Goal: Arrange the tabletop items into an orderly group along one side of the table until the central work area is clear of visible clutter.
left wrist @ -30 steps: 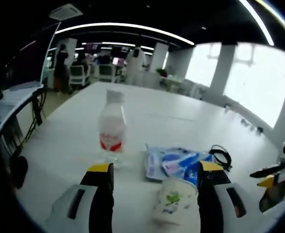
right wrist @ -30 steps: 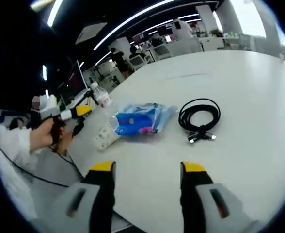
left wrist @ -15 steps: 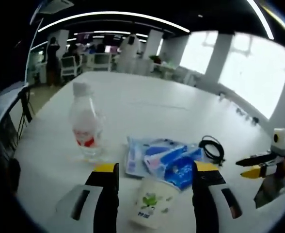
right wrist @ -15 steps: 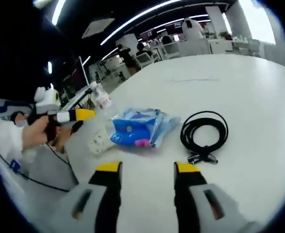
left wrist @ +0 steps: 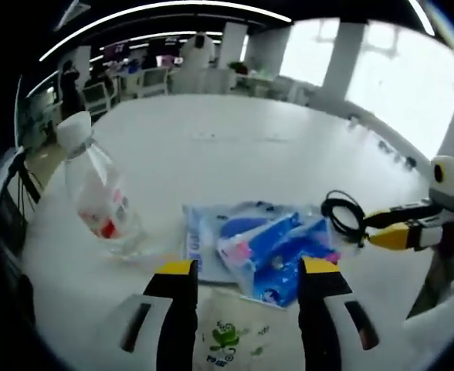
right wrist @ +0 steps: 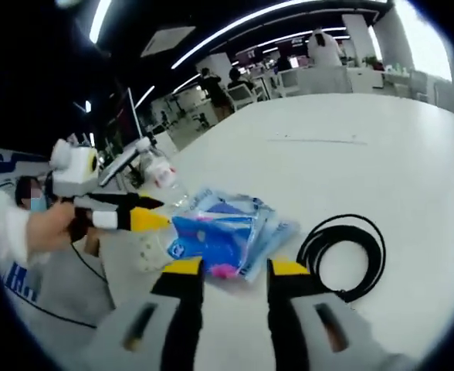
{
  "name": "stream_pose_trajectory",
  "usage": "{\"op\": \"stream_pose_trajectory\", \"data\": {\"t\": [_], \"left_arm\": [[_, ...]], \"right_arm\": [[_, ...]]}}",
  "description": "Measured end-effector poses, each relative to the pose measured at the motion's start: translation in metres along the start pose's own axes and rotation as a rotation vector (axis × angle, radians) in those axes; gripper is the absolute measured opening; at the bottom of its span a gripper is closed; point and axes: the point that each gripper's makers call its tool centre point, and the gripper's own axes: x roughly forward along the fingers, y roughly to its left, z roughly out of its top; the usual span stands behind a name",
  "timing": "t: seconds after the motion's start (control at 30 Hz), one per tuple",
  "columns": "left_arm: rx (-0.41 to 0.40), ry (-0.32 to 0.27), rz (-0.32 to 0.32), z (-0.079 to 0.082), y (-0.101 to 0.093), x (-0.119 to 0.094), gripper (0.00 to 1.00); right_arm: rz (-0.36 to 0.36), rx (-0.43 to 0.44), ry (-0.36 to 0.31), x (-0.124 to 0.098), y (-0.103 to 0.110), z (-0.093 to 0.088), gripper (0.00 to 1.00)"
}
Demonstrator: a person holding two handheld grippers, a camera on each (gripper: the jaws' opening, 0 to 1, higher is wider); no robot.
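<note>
A white paper cup (left wrist: 228, 340) with a green logo lies on the white table (left wrist: 250, 147) between the jaws of my left gripper (left wrist: 248, 268), which stands open around it. Just beyond are blue snack packets (left wrist: 267, 246), a clear water bottle (left wrist: 96, 193) with a red label to the left, and a coiled black cable (left wrist: 341, 220) to the right. My right gripper (right wrist: 235, 267) is open with a narrow gap, its tips at the near edge of the blue packets (right wrist: 227, 232). The cable (right wrist: 343, 251) lies to its right, the cup (right wrist: 146, 249) and bottle (right wrist: 161, 171) to its left.
My right gripper (left wrist: 381, 228) reaches in from the right, near the cable. A hand holds my left gripper (right wrist: 151, 212) at the left. The table (right wrist: 350, 147) stretches far beyond the items. Office chairs, desks and people stand in the background.
Both views have moved closer to the items. The right gripper's jaws have drawn nearer together. The cup now lies deeper between the left jaws.
</note>
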Motion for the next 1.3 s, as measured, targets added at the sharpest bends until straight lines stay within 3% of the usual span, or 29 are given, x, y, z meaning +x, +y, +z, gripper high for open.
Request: {"op": "stream_pose_trajectory", "data": {"t": [0.1, 0.37, 0.5, 0.57, 0.67, 0.77, 1.03, 1.3], "left_arm": [[0.034, 0.058, 0.006, -0.008, 0.0, 0.008, 0.41], [0.051, 0.085, -0.017, -0.009, -0.005, 0.021, 0.2], [0.107, 0.123, -0.028, -0.013, -0.008, 0.027, 0.13], [0.138, 0.142, -0.024, -0.016, -0.006, 0.03, 0.09], [0.126, 0.136, -0.031, -0.015, -0.006, 0.033, 0.06], [0.141, 0.128, -0.038, -0.013, -0.008, 0.034, 0.01], [0.129, 0.066, -0.035, 0.01, -0.012, 0.036, 0.0], [0.173, 0.029, -0.06, 0.03, -0.024, 0.04, 0.0]], "right_arm": [[-0.011, -0.024, 0.038, 0.011, -0.006, -0.001, 0.25], [-0.018, -0.054, 0.057, 0.036, -0.016, 0.01, 0.18], [-0.02, -0.117, 0.145, 0.051, -0.017, -0.006, 0.17], [-0.03, -0.107, 0.166, 0.056, -0.019, -0.012, 0.15], [-0.022, -0.088, 0.156, 0.055, -0.016, -0.011, 0.04], [-0.046, -0.093, 0.145, 0.054, -0.017, -0.007, 0.0], [-0.053, -0.06, 0.098, 0.046, -0.023, 0.014, 0.0], [-0.069, -0.018, 0.057, 0.036, -0.037, 0.029, 0.0]]}}
